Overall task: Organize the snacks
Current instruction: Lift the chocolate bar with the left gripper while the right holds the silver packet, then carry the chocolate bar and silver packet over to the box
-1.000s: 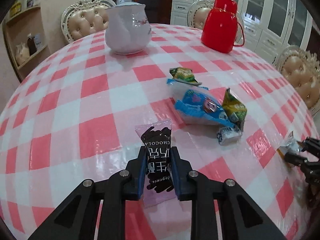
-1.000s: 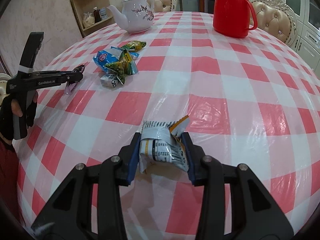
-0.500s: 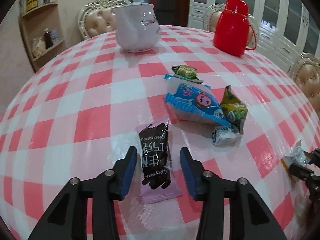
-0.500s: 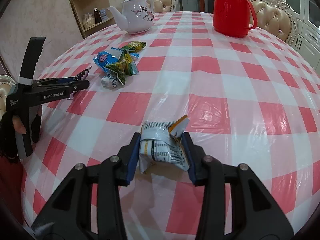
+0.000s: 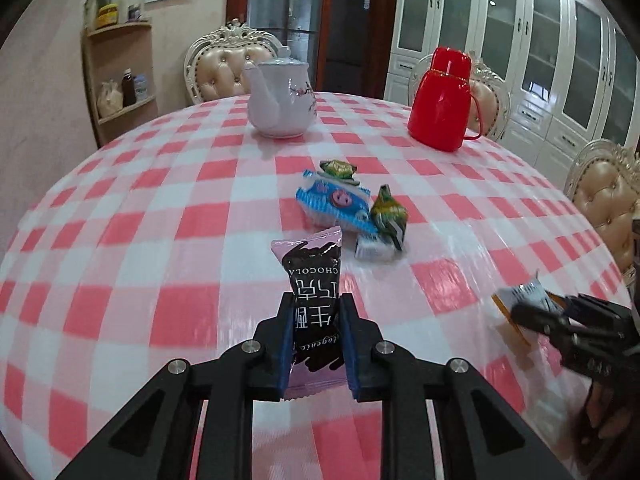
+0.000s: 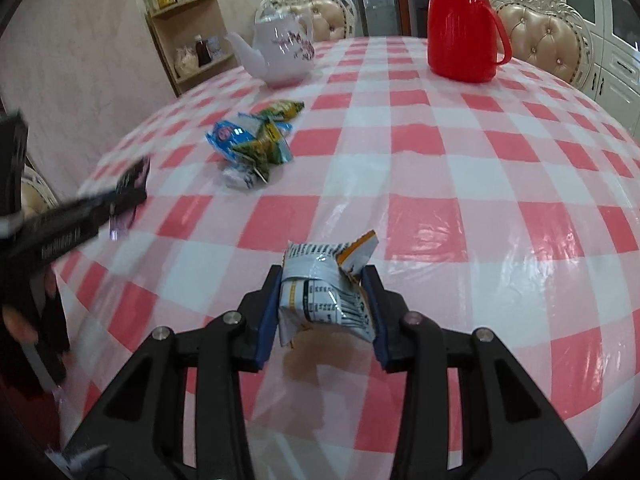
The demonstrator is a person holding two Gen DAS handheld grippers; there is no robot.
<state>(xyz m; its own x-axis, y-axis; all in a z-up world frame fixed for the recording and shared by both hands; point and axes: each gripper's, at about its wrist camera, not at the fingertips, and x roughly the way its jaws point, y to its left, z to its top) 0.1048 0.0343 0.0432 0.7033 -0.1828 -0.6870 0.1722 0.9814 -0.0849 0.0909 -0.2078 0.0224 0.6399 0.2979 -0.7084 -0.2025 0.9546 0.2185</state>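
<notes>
Snacks are getting gathered: the left gripper (image 5: 314,334) is squeezing a chocolate bar (image 5: 314,280), the right gripper (image 6: 326,304) a silver pack (image 6: 324,292). Next, I think, both are going to the pile (image 5: 348,204).

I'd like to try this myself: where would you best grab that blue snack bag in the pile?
Probably by the blue bag's bare near-left edge, coming from the left. It lies flat and long, and green packets crowd its far and right ends, so that edge looks the freest. Pinch across its narrow width.
</notes>
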